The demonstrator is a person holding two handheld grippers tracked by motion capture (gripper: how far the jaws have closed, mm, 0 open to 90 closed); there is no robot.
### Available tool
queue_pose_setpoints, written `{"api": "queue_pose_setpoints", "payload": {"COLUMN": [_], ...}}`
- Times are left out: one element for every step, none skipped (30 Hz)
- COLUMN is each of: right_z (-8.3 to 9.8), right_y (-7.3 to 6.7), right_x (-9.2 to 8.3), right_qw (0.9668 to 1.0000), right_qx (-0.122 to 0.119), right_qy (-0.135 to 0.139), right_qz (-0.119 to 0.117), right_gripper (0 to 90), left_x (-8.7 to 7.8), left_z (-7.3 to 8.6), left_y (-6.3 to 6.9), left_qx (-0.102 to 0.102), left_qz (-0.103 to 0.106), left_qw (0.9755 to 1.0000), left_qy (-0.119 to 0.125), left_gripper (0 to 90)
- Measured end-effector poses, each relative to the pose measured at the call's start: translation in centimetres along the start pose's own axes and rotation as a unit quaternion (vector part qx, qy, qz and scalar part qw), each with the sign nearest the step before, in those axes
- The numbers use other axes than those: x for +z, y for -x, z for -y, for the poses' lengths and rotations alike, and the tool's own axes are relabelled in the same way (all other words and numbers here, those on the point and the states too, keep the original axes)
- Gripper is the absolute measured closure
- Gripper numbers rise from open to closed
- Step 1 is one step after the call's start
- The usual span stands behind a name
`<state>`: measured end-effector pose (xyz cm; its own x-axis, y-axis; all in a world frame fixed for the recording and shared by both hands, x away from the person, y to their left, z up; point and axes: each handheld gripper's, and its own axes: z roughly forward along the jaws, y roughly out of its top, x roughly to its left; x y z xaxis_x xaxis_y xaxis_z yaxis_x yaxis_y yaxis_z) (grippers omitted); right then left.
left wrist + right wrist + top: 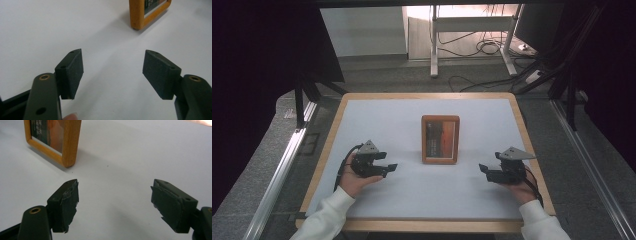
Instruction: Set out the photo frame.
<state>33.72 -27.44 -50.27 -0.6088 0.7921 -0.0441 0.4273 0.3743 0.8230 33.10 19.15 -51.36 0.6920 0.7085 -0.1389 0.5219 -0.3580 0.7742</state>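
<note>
A small wooden picture frame [440, 139] with a dark and orange picture sits at the middle of the white table top [377, 115], apparently upright. My left gripper [388, 168] hovers to the frame's left, jaws pointing right, open and with nothing between them. In the left gripper view the open left gripper [113, 52] faces the frame's corner [137, 15] farther off. My right gripper [484, 170] sits to the frame's right, jaws pointing left. In the right gripper view the right gripper [115, 182] is open and holds nothing, with the frame [70, 142] at the upper left.
The table has a raised wooden rim [332, 130]. Metal rails [282, 170] run along both sides of it. Beyond the far edge are desk legs [433, 45], loose cables [484, 47] on the floor and a dark monitor [539, 22]. The person's white sleeves [324, 217] enter from below.
</note>
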Motion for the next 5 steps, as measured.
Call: {"api": "queue_pose_setpoints", "payload": {"right_z": [-0.01, -0.02, -0.03, -0.04, -0.06], "right_y": [0.05, 0.13, 0.18, 0.22, 0.25], "right_x": [0.00, 0.02, 0.00, -0.03, -0.08], "right_qw": [1.0000, 1.0000, 1.0000, 1.0000, 0.9999], "right_qx": [0.002, 0.003, 0.004, 0.004, 0.005], "right_qy": [0.001, 0.004, 0.006, 0.008, 0.011], "right_qz": [-0.001, -0.001, -0.001, -0.001, -0.001], "right_gripper": [22.6, 22.6, 22.6, 22.6, 22.5], "left_x": [-0.01, -0.02, -0.02, -0.02, -0.01], "left_z": [-0.06, -0.10, -0.11, -0.11, -0.10], "left_y": [-0.07, -0.13, -0.15, -0.17, -0.19], "left_qx": [-0.002, -0.004, -0.006, -0.008, -0.009], "left_qz": [0.000, 0.000, 0.000, 0.000, 0.000], "left_qw": [1.0000, 1.0000, 1.0000, 1.0000, 1.0000], "left_qy": [0.001, 0.001, 0.002, 0.002, 0.002], "left_gripper": [32.0, 31.3, 30.5, 30.1, 29.6]}}
